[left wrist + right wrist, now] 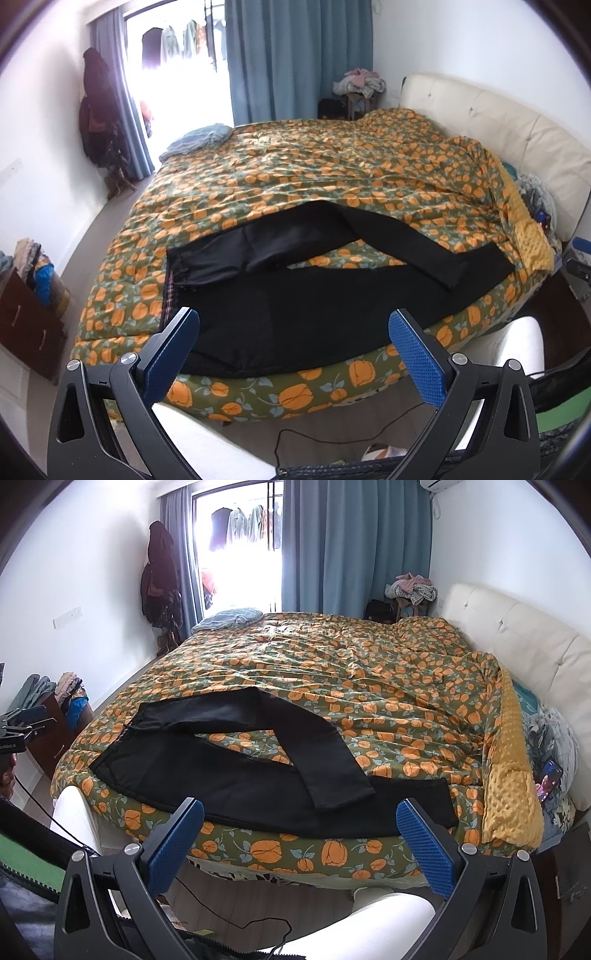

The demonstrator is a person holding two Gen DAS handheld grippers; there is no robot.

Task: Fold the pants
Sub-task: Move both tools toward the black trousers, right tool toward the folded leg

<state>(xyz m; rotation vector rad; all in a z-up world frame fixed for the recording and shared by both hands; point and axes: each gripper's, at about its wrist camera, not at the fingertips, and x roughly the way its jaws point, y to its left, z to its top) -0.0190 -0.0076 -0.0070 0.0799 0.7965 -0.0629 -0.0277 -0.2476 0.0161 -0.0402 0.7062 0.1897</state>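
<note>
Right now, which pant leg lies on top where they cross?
The far pant leg: it angles toward the bed edge, its cuff overlapping the near pant leg, which lies straight along the edge.

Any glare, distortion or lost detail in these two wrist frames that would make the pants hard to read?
Left wrist view: the balcony door is blown out white; fisheye bends the bed edge; the black pants show few fold lines. Right wrist view: same glare at the door, the black pants read as a flat dark shape, outline still sharp against the orange-patterned quilt.

One pair of black pants (258, 771) on one bed (369, 686), two hand-held grippers (291, 343) (300, 832), one blue pillow (229, 617), one yellow blanket (511, 782).
</note>
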